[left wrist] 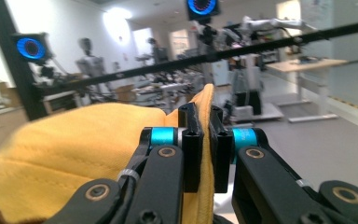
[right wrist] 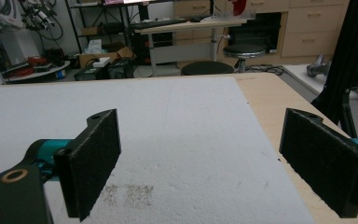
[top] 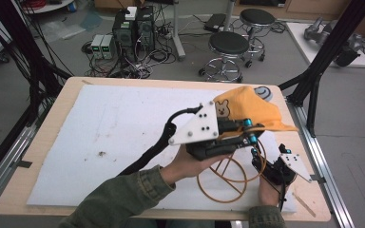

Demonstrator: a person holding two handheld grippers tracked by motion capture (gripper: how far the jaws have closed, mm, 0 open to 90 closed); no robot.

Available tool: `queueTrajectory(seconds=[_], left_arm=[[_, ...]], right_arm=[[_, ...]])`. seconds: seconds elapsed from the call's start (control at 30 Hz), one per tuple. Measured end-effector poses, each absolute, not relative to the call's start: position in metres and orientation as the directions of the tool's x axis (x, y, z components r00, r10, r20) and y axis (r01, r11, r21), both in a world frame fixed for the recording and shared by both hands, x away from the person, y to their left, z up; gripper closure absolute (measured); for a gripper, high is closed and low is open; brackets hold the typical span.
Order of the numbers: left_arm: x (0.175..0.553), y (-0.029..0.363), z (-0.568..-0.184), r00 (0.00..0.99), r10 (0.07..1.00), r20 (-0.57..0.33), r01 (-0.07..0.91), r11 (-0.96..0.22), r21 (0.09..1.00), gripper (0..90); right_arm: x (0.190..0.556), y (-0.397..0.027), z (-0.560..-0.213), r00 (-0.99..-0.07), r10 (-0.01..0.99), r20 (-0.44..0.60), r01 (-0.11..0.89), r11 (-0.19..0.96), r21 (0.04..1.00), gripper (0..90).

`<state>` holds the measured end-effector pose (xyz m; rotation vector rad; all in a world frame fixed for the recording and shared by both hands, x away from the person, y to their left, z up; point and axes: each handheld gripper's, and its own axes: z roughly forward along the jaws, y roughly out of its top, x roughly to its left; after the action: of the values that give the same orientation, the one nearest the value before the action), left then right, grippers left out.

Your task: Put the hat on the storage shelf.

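Observation:
A yellow cloth with a cartoon bear printed on it hangs above the right side of the table. My left gripper is shut on its edge, held up off the table by a hand in a green sleeve. In the left gripper view the cloth drapes to the left, and a fold of it is pinched between the jaws of the left gripper. My right gripper rests low at the table's front right. In the right gripper view the right gripper stands wide open with nothing between its pads.
Thin tan wire hoops lie on the white foam sheet between the two hands. A grey round object peeks out behind the cloth. The wooden table edge runs close to the right gripper. Stools and computers stand on the floor beyond.

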<state>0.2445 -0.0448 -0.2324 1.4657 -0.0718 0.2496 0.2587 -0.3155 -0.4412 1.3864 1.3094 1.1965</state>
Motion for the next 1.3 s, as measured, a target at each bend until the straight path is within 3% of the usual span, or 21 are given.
queueTrajectory(seconds=[0.4, 0.93, 1.3], left_arm=[[0.216, -0.053, -0.275, 0.973, 0.022, 0.230, -0.229, -0.022, 0.973, 86.3], [0.202, -0.043, -0.336, 0.982, 0.019, 0.189, -0.183, -0.176, 0.967, 86.3], [0.202, -0.041, -0.338, 0.986, 0.016, 0.167, -0.162, -0.176, 0.971, 83.4]], right_arm=[[0.259, -0.316, -0.442, -0.009, 0.996, 0.090, 0.172, -0.087, 0.981, 11.3], [0.258, -0.316, -0.441, -0.009, 0.996, 0.089, 0.164, -0.087, 0.983, 11.4], [0.258, -0.316, -0.442, -0.005, 0.996, 0.086, 0.165, -0.084, 0.983, 11.4]])
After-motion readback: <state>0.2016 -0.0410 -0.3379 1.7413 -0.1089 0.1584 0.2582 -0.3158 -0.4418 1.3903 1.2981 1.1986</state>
